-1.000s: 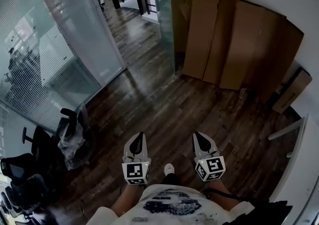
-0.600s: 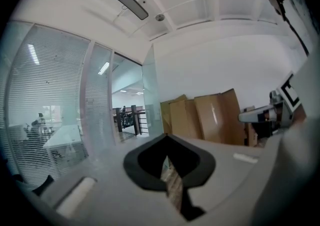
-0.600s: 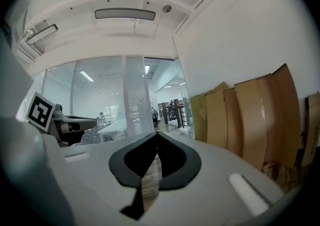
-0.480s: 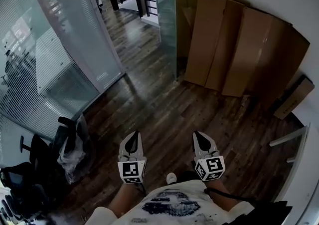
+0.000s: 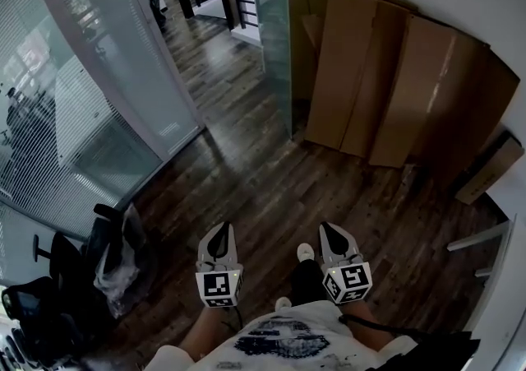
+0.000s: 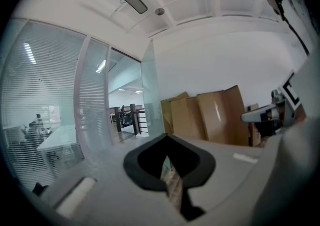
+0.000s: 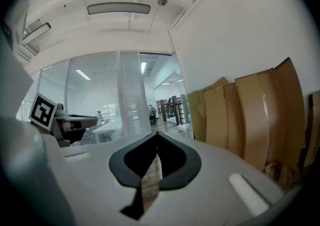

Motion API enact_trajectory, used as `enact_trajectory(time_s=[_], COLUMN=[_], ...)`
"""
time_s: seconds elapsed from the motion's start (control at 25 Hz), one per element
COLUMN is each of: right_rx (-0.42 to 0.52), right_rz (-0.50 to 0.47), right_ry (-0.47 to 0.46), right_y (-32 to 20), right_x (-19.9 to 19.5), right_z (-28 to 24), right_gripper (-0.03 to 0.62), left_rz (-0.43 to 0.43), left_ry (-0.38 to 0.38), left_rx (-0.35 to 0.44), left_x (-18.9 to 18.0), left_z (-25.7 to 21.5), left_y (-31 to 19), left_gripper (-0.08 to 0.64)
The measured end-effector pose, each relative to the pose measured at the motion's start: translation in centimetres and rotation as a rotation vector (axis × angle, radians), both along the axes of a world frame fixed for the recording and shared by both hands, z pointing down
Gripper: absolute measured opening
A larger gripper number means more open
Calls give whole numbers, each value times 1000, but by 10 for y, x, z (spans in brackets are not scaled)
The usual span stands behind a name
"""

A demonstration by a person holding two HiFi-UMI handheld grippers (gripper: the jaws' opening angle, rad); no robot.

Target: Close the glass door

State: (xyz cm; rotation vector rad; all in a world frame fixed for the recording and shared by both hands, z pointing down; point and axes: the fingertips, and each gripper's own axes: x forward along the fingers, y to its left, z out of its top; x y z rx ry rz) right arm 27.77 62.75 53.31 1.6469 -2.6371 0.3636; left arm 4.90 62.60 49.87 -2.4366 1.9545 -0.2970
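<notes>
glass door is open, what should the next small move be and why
Probably step closer to the glass door and bring the left gripper toward it. The door stands swung open on the left, well ahead of both grippers. The left gripper and the right gripper are shut, empty and touching nothing, so it likely can't be pushed from here.

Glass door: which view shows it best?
Head view: the glass door shows almost whole, swung open, down to its bottom edge at the floor. The left gripper view shows the door as a narrow strip beside the opening. The right gripper view shows the door small and distant.
</notes>
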Motion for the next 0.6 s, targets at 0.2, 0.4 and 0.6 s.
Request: enact_trajectory(time_s=[0.2, 0.4, 0.6], right_rx=[18, 31, 19], right_rz=[-19, -41, -52], right_ry=[6, 12, 2], right_y=[-60, -112, -151], right_x=[5, 10, 17], right_z=[-4, -11, -11], right_gripper=[8, 8, 8], left_rz=[-5, -13, -17], left_ry=[9, 6, 1], left_rx=[-3, 1, -14], left_x=[11, 19, 28], left_z=[4, -2, 4], left_y=[-51, -101, -137], left_gripper=[3, 2, 2])
